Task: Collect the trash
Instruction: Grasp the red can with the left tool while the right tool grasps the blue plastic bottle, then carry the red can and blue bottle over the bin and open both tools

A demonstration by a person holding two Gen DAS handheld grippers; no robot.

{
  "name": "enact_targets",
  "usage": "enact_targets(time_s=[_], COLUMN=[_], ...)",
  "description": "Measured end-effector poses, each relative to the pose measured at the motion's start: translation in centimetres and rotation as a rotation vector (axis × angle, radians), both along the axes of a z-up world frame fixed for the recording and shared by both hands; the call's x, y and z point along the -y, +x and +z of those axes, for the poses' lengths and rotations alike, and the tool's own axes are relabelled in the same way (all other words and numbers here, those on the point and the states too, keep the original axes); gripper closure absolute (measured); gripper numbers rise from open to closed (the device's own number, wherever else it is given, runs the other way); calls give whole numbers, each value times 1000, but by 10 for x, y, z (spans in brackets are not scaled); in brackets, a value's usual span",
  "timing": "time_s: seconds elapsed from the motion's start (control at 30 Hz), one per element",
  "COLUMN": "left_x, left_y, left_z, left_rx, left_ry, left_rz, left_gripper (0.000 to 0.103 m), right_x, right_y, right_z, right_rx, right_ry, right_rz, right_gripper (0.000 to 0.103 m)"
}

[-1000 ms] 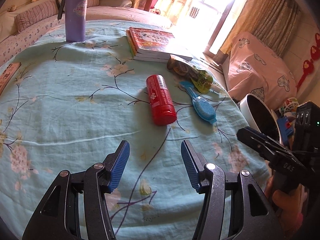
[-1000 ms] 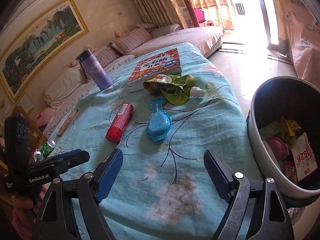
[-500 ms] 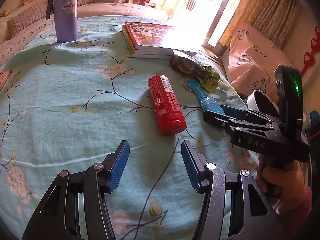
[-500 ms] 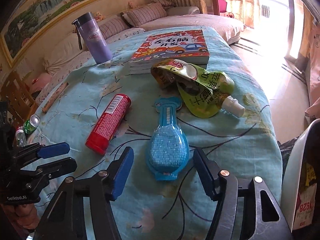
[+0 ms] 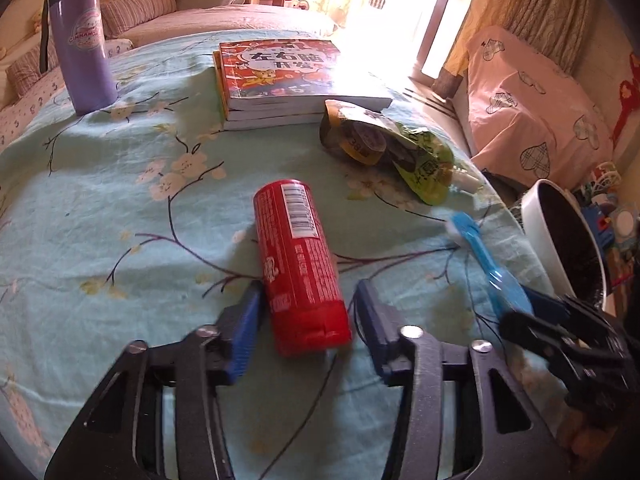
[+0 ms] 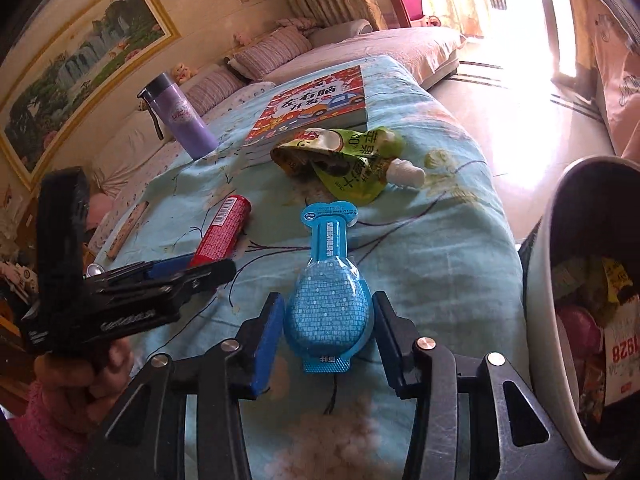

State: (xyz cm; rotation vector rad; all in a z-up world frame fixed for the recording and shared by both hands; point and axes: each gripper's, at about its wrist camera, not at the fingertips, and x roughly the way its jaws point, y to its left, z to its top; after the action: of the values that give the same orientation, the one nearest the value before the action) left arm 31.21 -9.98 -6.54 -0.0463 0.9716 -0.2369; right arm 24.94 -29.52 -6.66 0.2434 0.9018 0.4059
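On the floral blue bedspread, your left gripper straddles the red can, your right gripper the blue packet; both lie lengthwise between parted, unclosed jaws.

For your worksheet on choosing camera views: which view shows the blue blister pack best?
The right wrist view: the blue blister pack lies whole and face-up between the open right gripper, label and beads visible. The left wrist view shows it only edge-on and blurred at the right, partly behind the right gripper.
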Motion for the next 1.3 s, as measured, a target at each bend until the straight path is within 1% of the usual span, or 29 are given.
enact_targets(time_s=[0.1,0.2,0.43,0.7,0.97,1.3], left_x=[-1,3,10,35,67,107], left_y=[-5,-20,-66,-102,-119,-126], left_z=[2,6,13,27,43,53], left_rx=[13,28,30,56,90,105], left_ry=[-9,-12,-78,-113,-112,-109], left_rz=[-8,-36,-77,-139,-213,-275], left_gripper=[67,67,68,68,68,68], right_x=[7,11,18,30,53,93], right_y=[-13,-23,-42,-61,-81,-104], right_z=[1,0,1,14,23,23], right_rx=[5,7,8,45,79,102], right_ry=[24,42,78,88,109,116], right_rz=[-27,-46,-74,-115,-171,-244], right_gripper=[58,58,58,58,58,58])
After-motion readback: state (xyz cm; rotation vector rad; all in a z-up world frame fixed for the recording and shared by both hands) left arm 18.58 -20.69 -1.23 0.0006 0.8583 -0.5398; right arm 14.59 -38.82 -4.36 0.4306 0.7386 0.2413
